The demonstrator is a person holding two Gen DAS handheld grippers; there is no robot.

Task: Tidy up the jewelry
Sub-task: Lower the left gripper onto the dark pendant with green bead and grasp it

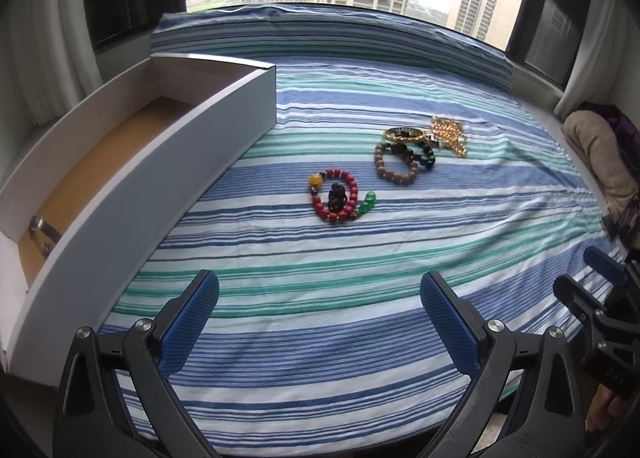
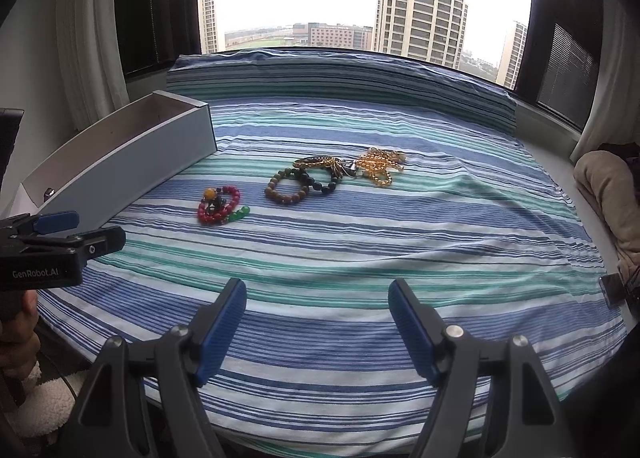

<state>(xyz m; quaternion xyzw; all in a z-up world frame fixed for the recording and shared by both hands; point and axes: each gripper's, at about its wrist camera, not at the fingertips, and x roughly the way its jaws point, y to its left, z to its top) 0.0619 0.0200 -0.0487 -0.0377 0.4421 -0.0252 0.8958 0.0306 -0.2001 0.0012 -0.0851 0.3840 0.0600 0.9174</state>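
Jewelry lies in a loose cluster on the striped bedspread [image 1: 320,322], well ahead of both your claws, and almost none of it looks sorted yet. To the left of your left claw [image 1: 319,322], the open white box [image 1: 132,194] holds only one small metallic piece [image 1: 42,232] at its near end; you cannot tell what that piece is, since the wall cuts it off. Ahead of that claw, slightly right, sits the red bead bracelet [image 1: 334,196] with a dark charm and green beads. Beyond it, further right, the brown bead bracelet [image 1: 396,164], a dark bead bracelet [image 1: 420,154], a gold-rimmed bangle [image 1: 404,134] and a gold chain [image 1: 450,134] overlap, so their count is uncertain. Both your left claw and your right claw [image 2: 317,322] gape wide, holding nothing. Judging by this, nearly all the sorting remains.
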